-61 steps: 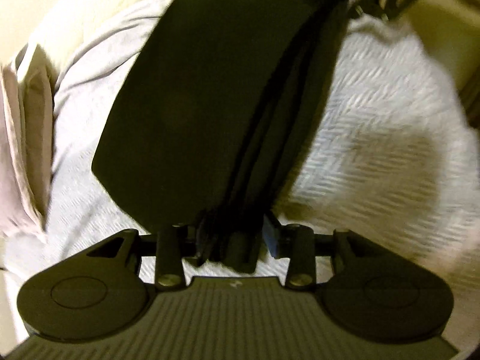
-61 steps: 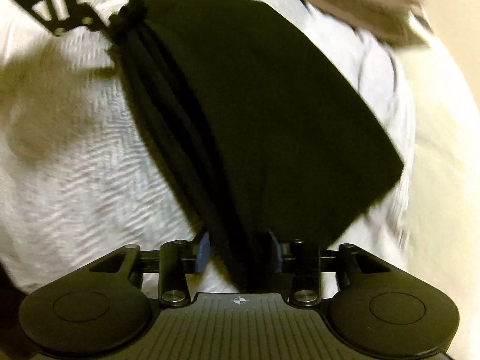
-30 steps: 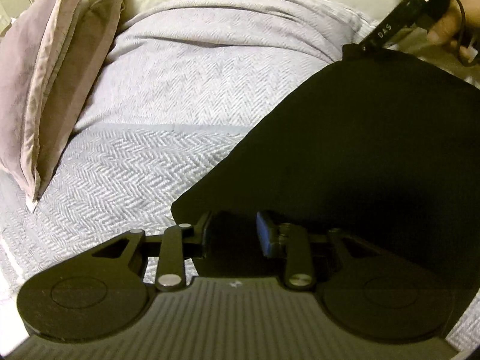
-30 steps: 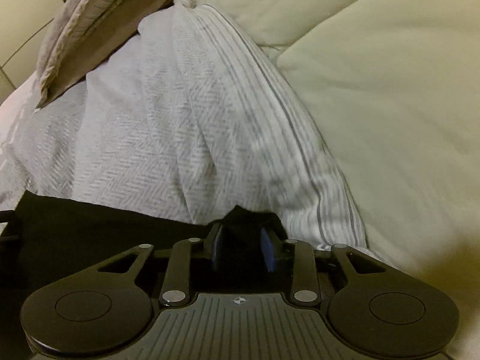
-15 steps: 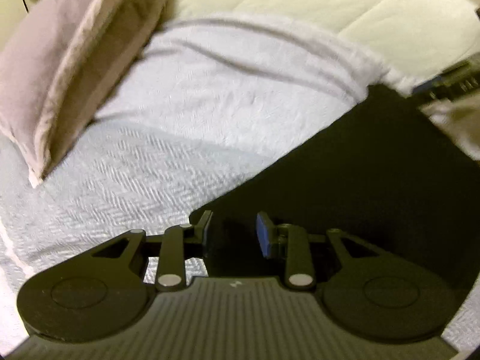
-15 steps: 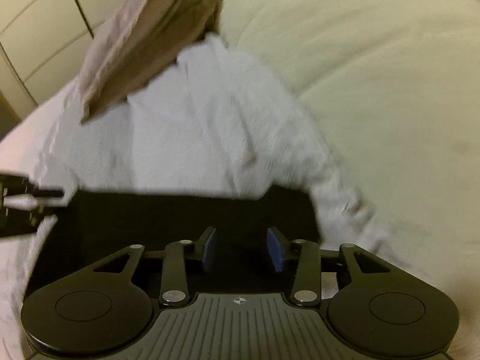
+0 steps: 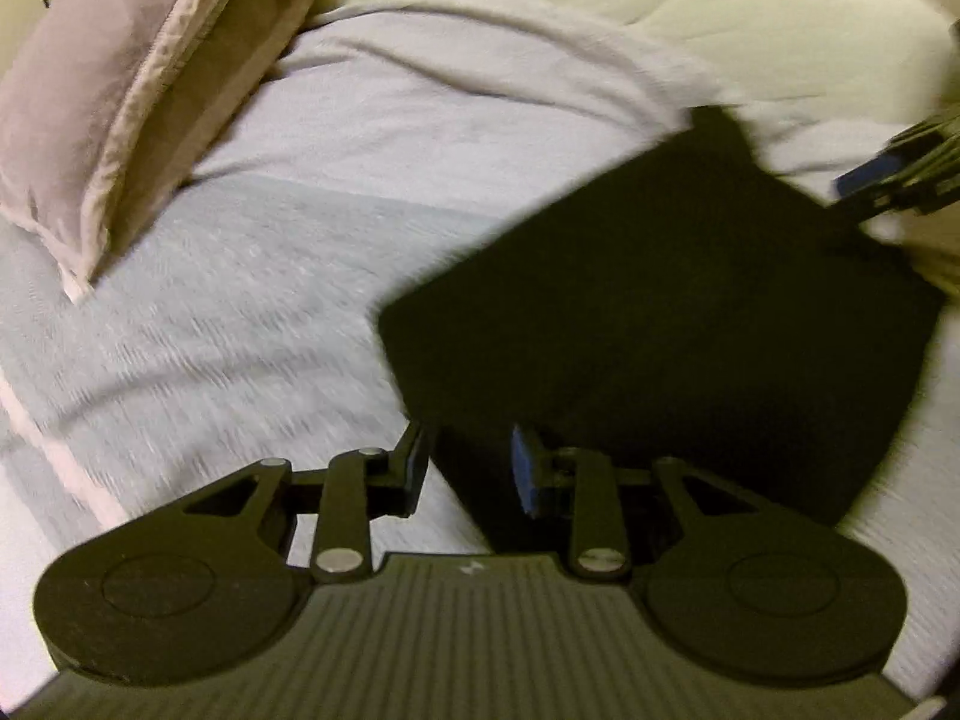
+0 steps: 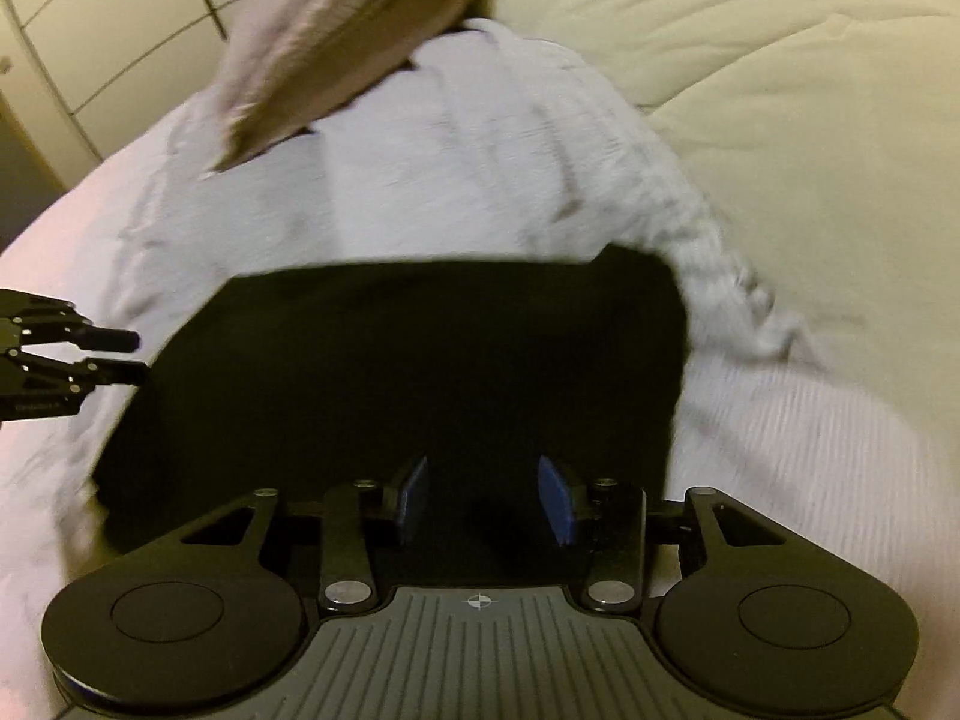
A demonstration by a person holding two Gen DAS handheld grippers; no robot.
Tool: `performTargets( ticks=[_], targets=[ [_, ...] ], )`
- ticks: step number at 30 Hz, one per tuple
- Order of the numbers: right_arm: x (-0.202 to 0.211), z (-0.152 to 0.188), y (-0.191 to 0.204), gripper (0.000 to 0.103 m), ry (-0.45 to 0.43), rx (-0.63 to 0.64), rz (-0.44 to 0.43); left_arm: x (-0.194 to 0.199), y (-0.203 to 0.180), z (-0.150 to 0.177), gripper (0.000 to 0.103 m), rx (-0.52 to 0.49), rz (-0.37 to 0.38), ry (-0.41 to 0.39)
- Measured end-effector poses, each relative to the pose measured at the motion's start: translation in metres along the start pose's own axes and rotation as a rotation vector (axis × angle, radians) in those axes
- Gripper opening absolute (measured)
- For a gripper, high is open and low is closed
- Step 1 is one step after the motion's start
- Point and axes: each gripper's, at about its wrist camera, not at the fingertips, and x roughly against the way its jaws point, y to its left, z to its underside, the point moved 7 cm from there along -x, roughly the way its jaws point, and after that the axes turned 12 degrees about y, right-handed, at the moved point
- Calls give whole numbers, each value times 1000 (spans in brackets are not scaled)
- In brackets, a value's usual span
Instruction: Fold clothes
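My left gripper [image 7: 465, 468] hangs over the near corner of the black garment [image 7: 660, 324], its pads apart. That corner sits in the gap, but I cannot see either pad pressing it, so I take it as loose. My right gripper [image 8: 483, 495] stands over the garment's near edge with its jaws opening; the cloth lies under and between the blue pads [image 8: 555, 501], and neither grips it.

The garment [image 8: 390, 372] lies flat as a folded dark slab on the grey blanket [image 7: 270, 276], both grippers at its near side.

What worries me: if I draw a gripper back while a pad still catches a layer, the top fold would lift and slide open. The left corner is the likelier snag, since my gap there is narrow. The blanket is soft and rumpled around the garment, so a drag would pull the whole slab askew instead of letting it go. Everything black here blurs together, and I cannot tell how many layers there are or whether the edges line up.

Beyond the garment the blanket rises in a ridge. Farther left of it leans a pink pillow [image 7: 90, 96]. Past it and to the right spreads a pale cream duvet [image 8: 780, 90]. Behind the pillow stand panelled cupboard doors [image 8: 102, 30].
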Motion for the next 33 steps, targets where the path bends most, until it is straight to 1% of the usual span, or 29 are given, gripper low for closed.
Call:
performTargets(
  ticks=[1, 2, 4, 7, 8, 10, 12, 14, 16, 19, 21, 22, 24, 27, 29, 33],
  targets=[
    [3, 14, 9, 45, 1, 4, -6, 1, -8, 12, 26, -7, 16, 16],
    [-5, 29, 12, 45, 32, 2, 1, -3, -16, 22, 26, -18, 28, 41],
    [-20, 58, 17, 45, 94, -4, 16, -19, -29, 36, 26, -37, 28, 81],
    [-39, 84, 12, 45, 82, 22, 40, -35, -39, 44, 25, -44, 24, 110],
    [-39, 83, 14, 45, 87, 36, 47, -32, -39, 43, 25, -53, 16, 109],
    [-33, 78, 14, 45, 119, 3, 47, -23, -40, 41, 25, -72, 3, 106],
    [-16, 72, 8, 45, 94, -60, 54, -12, -40, 39, 25, -85, -6, 97],
    [-1, 71, -1, 45, 41, -103, 82, -4, -41, 39, 25, -80, -3, 86],
    [-2, 77, -15, 45, 50, -156, 120, -6, -44, 41, 25, -75, 6, 101],
    [5, 79, -34, 45, 31, -205, 176, -12, -50, 43, 25, -93, -3, 115],
    [30, 65, -40, 45, -93, -152, 251, -13, -51, 41, 25, -87, 3, 112],
    [39, 58, -47, 45, -138, -147, 288, -14, -51, 40, 25, -85, 4, 112],
    [49, 45, -74, 45, -191, -193, 361, -16, -51, 38, 25, -82, 5, 113],
    [25, 45, -135, 45, -79, -386, 374, -18, -54, 35, 25, -95, 3, 115],
    [-16, 60, -168, 45, 86, -502, 289, -21, -54, 31, 25, -103, 2, 116],
    [-46, 55, -184, 45, 90, -447, 306, -22, -57, 28, 25, -103, 1, 119]
  ],
)
